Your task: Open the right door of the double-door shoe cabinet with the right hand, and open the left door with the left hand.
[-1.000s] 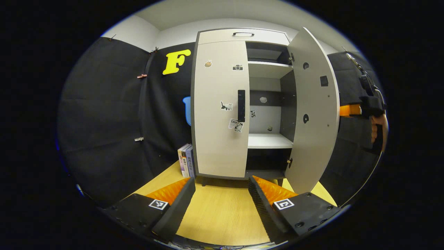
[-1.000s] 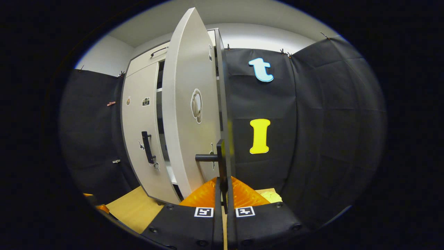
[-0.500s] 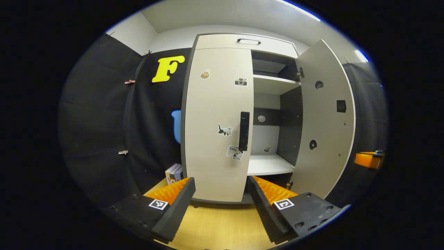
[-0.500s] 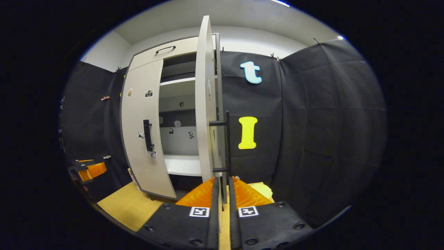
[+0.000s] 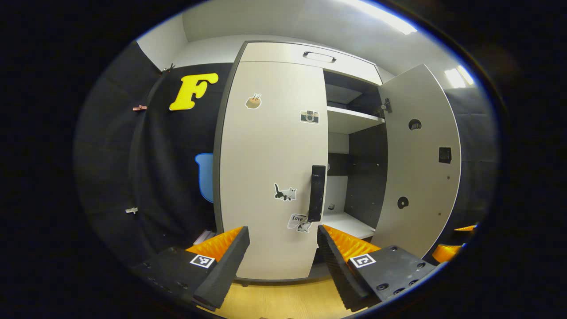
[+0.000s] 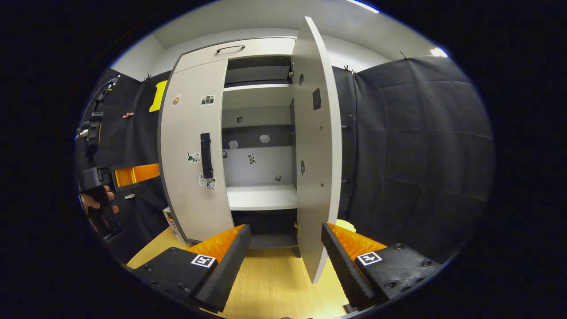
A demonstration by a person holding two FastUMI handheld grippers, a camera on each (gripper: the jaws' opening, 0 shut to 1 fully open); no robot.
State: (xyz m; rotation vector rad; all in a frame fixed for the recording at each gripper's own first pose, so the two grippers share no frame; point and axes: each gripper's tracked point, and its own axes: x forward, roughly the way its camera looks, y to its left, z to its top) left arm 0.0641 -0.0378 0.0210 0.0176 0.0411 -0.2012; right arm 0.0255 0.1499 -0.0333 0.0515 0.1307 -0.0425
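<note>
Right tongs (image 6: 285, 261) have let go of the right door (image 6: 315, 146) — left tongs (image 5: 283, 261) nearer the left door (image 5: 270, 168).

books (image 5: 203, 237) mostly hidden behind left gripper's finger, right door's handle (image 6: 344, 150) barely visible behind door

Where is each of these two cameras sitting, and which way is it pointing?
Left gripper view: rides the left gripper, facing the closed grey left door's black bar handle; its own open fingers show below.
Right gripper view: rides the right gripper, facing the swung-open grey right door; the left gripper, held by a hand, shows at left.
Shared: the grey double-door shoe cabinet.
</note>
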